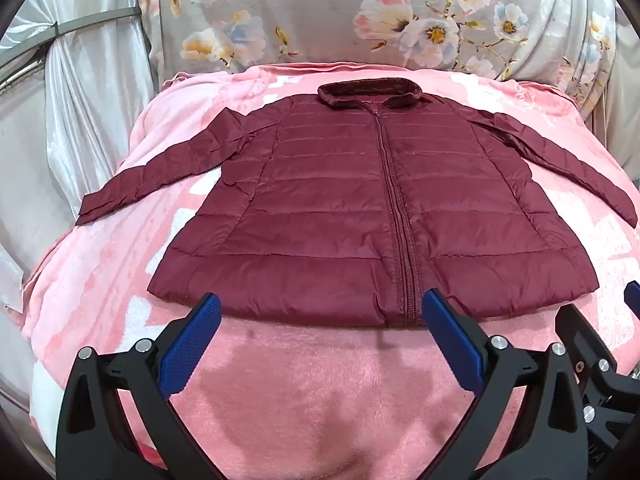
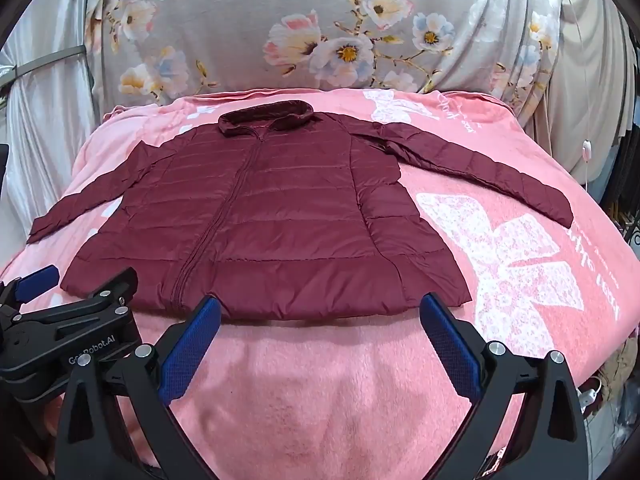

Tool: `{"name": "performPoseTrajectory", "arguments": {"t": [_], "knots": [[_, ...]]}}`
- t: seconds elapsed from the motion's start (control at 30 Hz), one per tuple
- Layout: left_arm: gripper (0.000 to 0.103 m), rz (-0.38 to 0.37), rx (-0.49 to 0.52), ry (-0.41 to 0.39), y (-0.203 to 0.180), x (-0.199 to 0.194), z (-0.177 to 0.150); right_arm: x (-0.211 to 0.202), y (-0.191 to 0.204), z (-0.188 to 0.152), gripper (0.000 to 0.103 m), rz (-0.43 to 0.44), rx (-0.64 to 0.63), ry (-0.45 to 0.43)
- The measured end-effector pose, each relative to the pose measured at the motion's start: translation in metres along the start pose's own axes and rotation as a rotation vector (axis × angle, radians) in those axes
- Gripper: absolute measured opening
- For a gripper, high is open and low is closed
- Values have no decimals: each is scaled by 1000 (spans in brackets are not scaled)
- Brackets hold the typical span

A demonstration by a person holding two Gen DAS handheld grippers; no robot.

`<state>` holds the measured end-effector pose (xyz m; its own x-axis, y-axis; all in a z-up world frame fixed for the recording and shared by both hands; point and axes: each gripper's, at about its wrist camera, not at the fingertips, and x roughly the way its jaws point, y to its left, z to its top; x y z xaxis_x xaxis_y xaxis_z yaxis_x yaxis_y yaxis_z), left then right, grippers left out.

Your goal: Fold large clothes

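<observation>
While your two tools hang over the near edge, take in the pink blanket [image 1: 304, 392] first: it covers the whole work surface, plush and bright, with big white bow prints on the side beyond the jacket's right sleeve. Behind the blanket you've got a grey floral sheet [image 1: 320, 20] draped upright, and pale satin curtains [image 1: 84, 92] off past the jacket's left sleeve. Now the star of the show, your maroon puffer jacket [image 1: 344, 208]: it lies flat on the blanket, front up, zipped closed, collar [image 1: 370, 94] at the far end and hem toward you. Both sleeves are spread out and angled away from the body, the left sleeve [image 1: 160, 172] running out toward the curtains, the right sleeve [image 2: 480, 168] reaching across toward the bow print, cuff resting on bare blanket. Nothing is folded yet. Down to your tools: your left gripper [image 1: 320, 308] sits just short of the hem, near the bottom of the zipper, jaws spread as wide as they go and gripping nothing. Your right gripper [image 2: 320, 308] is beside it, at the hem's right-hand half, jaws equally wide apart, blue pads [image 2: 452, 344] clear of the fabric, nothing between them but blanket.
</observation>
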<state>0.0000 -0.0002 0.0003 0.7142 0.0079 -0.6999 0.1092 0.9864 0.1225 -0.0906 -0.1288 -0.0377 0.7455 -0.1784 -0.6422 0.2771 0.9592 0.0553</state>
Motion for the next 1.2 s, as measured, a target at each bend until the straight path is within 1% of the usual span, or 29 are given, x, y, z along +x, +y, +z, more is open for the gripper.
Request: {"name": "performPoseTrajectory", "arguments": {"t": [0.27, 0.43, 0.7, 1.2], "knots": [[98, 1, 0, -4, -5, -4, 2, 2, -2, -1, 98, 1, 1, -4], [98, -5, 3, -9, -2, -6, 1, 4, -3, -1, 98, 1, -2, -4], [98, -4, 7, -9, -4, -4, -1, 1, 4, 2, 98, 0, -5, -8], [98, -8, 4, -3, -3, -6, -2, 0, 6, 4, 98, 0, -8, 0]]}}
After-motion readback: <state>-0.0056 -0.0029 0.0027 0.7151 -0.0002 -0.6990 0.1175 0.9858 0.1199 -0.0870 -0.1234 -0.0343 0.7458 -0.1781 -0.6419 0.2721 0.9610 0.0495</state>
